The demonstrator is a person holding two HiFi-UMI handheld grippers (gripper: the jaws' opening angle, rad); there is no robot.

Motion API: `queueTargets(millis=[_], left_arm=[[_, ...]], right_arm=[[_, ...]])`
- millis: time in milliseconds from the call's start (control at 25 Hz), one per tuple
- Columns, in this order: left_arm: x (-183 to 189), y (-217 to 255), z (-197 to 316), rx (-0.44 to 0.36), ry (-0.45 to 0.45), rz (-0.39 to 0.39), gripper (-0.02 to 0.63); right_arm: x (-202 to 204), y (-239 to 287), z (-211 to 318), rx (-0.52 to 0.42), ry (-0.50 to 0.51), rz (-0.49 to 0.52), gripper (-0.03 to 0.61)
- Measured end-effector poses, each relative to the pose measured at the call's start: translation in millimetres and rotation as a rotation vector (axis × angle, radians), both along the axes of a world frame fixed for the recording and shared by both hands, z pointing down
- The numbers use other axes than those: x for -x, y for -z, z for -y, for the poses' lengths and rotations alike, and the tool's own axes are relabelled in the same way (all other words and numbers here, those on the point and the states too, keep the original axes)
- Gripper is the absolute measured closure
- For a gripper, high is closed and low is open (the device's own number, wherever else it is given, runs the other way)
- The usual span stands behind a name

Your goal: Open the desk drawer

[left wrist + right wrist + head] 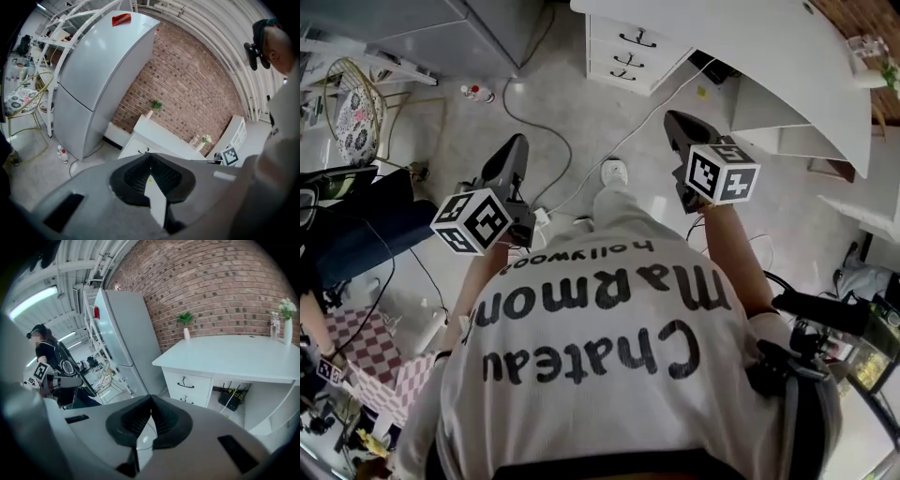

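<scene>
Fridge: one, tall and grey, standing against the brick wall beside the desk.
Worktop: one white desk, well ahead of the person and apart from both grippers.
Drawers: three, stacked under the worktop's end nearest the fridge, all shut flush; the right gripper view shows only the upper two.
Handling: probably a stiff, fairly light box on runners; it should slide out if pulled straight and may bind if pulled askew.
Grippers: two. On both the left gripper and the right gripper the jaws are closed tip to tip with nothing between them.
Handles: three, one small dark pull at each drawer front's middle. That is the place to take hold, though it is thin and likely slippery.
</scene>
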State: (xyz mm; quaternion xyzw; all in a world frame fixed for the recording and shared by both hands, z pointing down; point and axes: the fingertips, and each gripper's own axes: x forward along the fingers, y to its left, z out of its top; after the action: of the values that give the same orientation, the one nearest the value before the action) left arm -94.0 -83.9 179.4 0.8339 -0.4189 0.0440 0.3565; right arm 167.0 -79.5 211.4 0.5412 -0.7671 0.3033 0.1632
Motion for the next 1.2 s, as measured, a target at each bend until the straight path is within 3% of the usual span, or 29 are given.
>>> queueTargets(millis=[280,480,600,840,1040,1200], left_arm=[[-22,-46,38,0.045,0.035,0.087,0.598],[-36,-89,59,0.085,0.071,0.057,0.599],[-41,-112,73,0.082,0.074,0.077,0.599],[-71,-158,88,0.106,-0.031,0.060,0.600],[-76,-207,91,0.086,-0.072,0.173,0.599],[-78,-255,87,0.094,-0.094,0.136,0.599]], right_arm=[[-4,-62,64,0.090,0.127,0.040,0.565],[-6,-126,100,0.190,0.217,0.034,0.565],[-6,-166,119,0.245,0.251,0.027,0.565],[-13,-245,146,0.283,0.294,-0.055,0.565],[-8,-298,156,0.272,0.287,-0.066,0.565],[-5,-342,162,0.257,0.251,-0.060,0.565]])
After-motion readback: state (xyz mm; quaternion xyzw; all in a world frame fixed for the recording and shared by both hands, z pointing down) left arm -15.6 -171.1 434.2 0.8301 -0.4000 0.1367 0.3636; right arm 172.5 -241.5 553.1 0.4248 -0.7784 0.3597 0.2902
